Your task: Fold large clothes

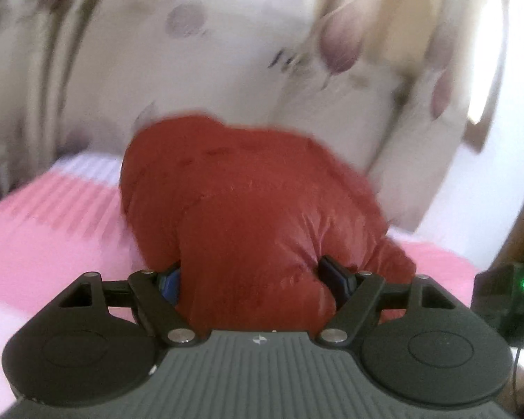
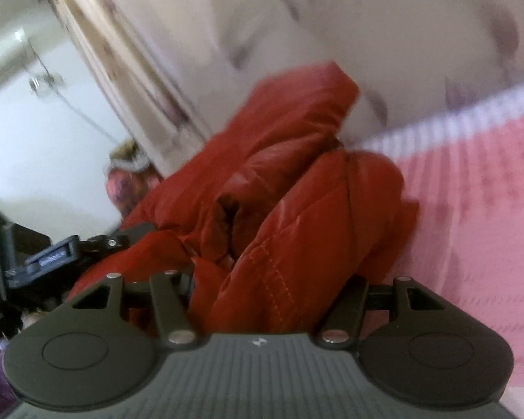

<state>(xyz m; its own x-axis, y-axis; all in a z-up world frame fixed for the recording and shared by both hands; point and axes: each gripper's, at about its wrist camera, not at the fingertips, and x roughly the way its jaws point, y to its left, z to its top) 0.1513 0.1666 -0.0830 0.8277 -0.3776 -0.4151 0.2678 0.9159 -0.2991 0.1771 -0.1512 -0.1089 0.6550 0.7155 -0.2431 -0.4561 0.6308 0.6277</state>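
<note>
A puffy red quilted jacket point(image 1: 248, 192) lies bunched on a pink bed cover point(image 1: 52, 237). In the left wrist view my left gripper point(image 1: 253, 276) is shut on a thick roll of it, and both dark pads press into the fabric. The right wrist view shows more folds of the same jacket point(image 2: 297, 192) running away from my right gripper point(image 2: 272, 289). A wad of red fabric fills its jaws and hides the fingertips. Both views are blurred.
A cream curtain with purple floral print point(image 1: 227, 52) hangs right behind the bed. The pink cover point(image 2: 471, 209) has a white striped border. A fur-trimmed pinkish item point(image 2: 125, 174) sits by the white wall. Black gear with a green light point(image 1: 503, 300) is at the right edge.
</note>
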